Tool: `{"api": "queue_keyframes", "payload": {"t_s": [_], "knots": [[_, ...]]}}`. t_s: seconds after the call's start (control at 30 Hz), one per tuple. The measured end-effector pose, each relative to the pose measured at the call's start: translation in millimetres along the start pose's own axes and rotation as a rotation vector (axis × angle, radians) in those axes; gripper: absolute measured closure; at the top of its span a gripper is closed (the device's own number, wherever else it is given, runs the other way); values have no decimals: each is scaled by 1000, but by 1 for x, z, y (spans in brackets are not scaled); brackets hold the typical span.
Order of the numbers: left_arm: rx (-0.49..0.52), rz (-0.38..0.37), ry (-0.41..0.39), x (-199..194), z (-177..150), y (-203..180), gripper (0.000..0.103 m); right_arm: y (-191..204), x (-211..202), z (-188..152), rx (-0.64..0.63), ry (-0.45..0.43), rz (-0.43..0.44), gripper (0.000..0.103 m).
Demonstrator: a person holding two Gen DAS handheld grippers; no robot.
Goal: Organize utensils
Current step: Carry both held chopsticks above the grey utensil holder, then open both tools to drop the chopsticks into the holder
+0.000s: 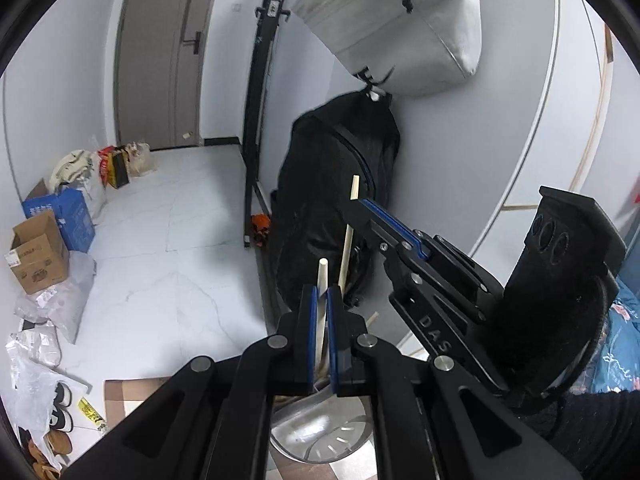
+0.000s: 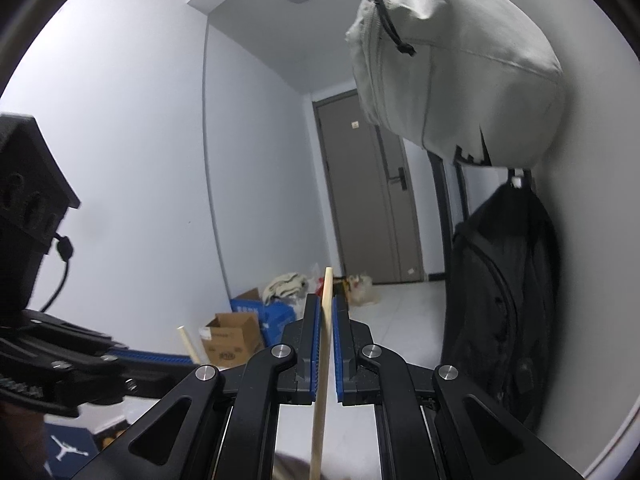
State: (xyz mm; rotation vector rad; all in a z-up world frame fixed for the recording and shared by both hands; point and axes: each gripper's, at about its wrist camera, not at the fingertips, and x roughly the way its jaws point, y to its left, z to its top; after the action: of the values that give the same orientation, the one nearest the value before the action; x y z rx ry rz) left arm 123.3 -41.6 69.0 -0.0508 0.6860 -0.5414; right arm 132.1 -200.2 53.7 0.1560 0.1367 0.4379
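Observation:
My left gripper [image 1: 322, 300] is shut on a pale wooden utensil handle [image 1: 322, 280] that stands upright between its blue pads. Below it lies a round metal container [image 1: 320, 436] with slots in its base. My right gripper [image 1: 354, 200] reaches in from the right and is shut on a wooden chopstick [image 1: 347, 248]. In the right wrist view the right gripper [image 2: 327, 312] holds that chopstick [image 2: 324, 340] upright between its blue pads. The left gripper [image 2: 192, 360] shows at lower left, holding its wooden handle [image 2: 188, 342].
A black backpack [image 1: 336, 200] and a grey bag [image 1: 400, 28] hang on the wall just behind the grippers. A black metal frame [image 1: 256, 120] leans by the wall. Cardboard boxes [image 1: 38, 256], plastic bags and shoes [image 1: 60, 416] line the left floor edge. A grey door [image 1: 156, 52] stands at the far end.

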Motion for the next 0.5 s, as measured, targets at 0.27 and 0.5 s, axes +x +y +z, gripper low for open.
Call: {"api": "queue_keyframes", "payload": {"t_s": [0.27,0.5], "knots": [[-6,-93,88,18,-8,4,102,-8,-10,2,52,141,47,94],[-19,-131,111,11,-5,8,87,-15,-37,23,126,116,57,62]]}}
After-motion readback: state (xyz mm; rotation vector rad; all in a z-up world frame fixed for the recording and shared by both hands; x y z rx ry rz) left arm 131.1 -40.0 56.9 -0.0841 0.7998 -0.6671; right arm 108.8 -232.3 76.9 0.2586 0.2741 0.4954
